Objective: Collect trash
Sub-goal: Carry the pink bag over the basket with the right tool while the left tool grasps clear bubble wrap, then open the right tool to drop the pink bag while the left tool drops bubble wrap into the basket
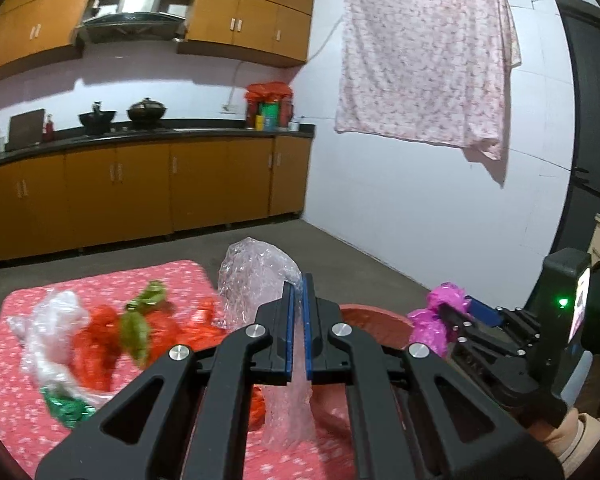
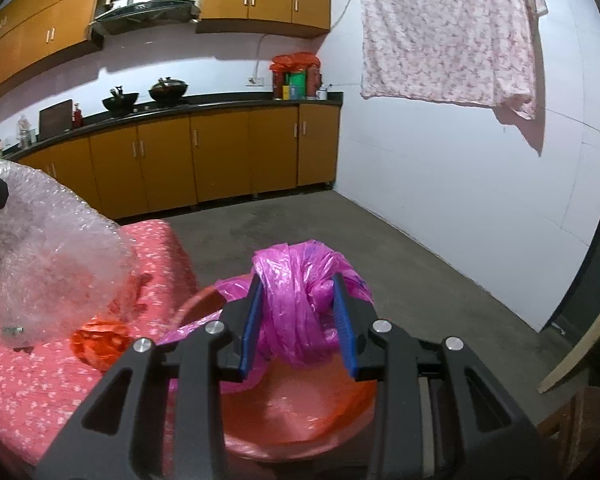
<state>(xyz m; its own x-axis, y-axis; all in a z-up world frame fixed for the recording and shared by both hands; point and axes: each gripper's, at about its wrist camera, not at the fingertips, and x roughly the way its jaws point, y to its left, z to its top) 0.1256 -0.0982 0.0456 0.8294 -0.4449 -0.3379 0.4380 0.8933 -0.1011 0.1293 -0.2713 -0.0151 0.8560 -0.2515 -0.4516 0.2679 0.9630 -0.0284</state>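
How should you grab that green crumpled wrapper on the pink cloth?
Pinch the green wrapper from above, across its narrow middle. It lies long and crumpled among the red plastic, so that thin waist fits between the fingers without catching neighbours.

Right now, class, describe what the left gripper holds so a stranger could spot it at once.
Find the pink flowered cloth spread in front of the kitchen cabinets. Above its right end, the left gripper is shut on bubble wrap. Unlike the red, green and magenta bags nearby, it is clear and covered in bubbles.
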